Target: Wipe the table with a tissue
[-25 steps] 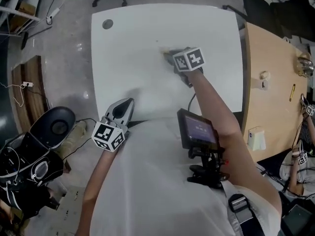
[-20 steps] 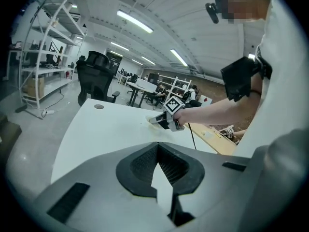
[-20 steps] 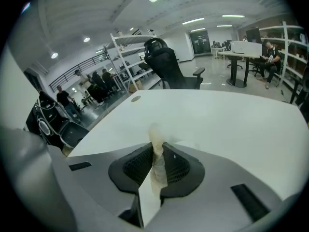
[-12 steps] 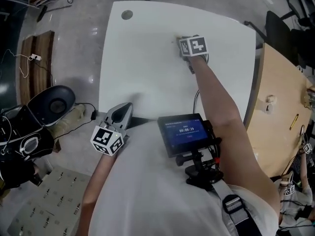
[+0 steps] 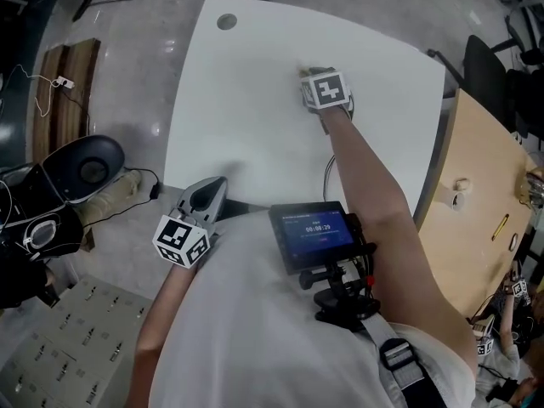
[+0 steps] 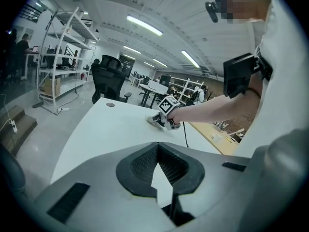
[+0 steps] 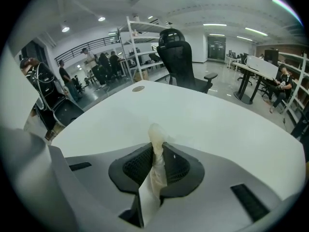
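The white counter (image 5: 246, 100) fills the middle of the head view, bare across nearly all its top, with a wooden desk (image 5: 476, 194) just beside its right edge. The person, in a white shirt, stands at the near edge and reaches the right arm (image 5: 365, 185) well out over the top. A black office chair (image 7: 176, 57) stands beyond the far side, seen in the right gripper view. A small dark screen (image 5: 312, 232) on a black mount sits at the person's chest. The right gripper (image 5: 311, 73) is far out on the counter, towards its far right part, nose down at the surface; its jaws are closed on the tissue (image 7: 155, 158), a pale twisted strip clamped between the pads with its crumpled end sticking out past the tips towards the counter top. The left gripper (image 5: 218, 182) is held back at the near edge by the person's waist, pointing across the top, its jaws brought together at the tips with nothing between them. A small round grey cap (image 5: 226, 22) is set in the counter at its far left corner, well apart from both grippers.
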Demonstrator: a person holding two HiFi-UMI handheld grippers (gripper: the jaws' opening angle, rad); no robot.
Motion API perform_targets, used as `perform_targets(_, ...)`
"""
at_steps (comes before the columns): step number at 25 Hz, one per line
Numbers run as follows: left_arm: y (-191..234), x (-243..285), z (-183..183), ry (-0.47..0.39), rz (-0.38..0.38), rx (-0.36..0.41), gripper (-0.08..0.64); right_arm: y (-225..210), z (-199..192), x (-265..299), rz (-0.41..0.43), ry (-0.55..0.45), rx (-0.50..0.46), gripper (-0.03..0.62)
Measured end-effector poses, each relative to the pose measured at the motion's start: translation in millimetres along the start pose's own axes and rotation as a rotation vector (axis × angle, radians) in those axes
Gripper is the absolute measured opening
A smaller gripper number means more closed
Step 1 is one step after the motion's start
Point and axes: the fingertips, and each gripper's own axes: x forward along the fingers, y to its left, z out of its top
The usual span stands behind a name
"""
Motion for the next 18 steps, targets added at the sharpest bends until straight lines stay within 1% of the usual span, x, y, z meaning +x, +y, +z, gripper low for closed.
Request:
perform_targets(3,-3,-1,-3,-0.001,0.003,-0.003,0.006,23,-1,1,0.041,-0.001,-0.066,0.055)
perform_targets(6,-6,-2,-4,-0.005,0.003,0.0,0.006,53,-3,0,0.1,-0.008,-0.154,0.055)
perform_targets(8,-8,-3,-3,-0.01,0.001,0.007,0.006,67,-11,-1,0.159,0.009,-0.187,0.055)
perform_targets(12,-9,-5,-2,-0.013,-0.008,0.021,0.006,101,-31,-8,0.365,0.088,-0.199,0.055)
perform_targets(14,-8,-7,-2,-0.016,-0.017,0.028,0.006,124,-44,-17,0.483,0.132,-0.227,0.055)
perform_targets(15,-7,-7,-1,-0.02,-0.021,0.032,0.006,136,-51,-23,0.545,0.138,-0.235,0.055)
perform_targets(17,-6,-6,2,-0.033,-0.033,0.041,0.006,156,-57,-40,0.64,0.098,-0.207,0.055)
perform_targets(18,-5,-6,3,-0.039,-0.041,0.046,0.006,162,-57,-48,0.666,0.062,-0.175,0.055)
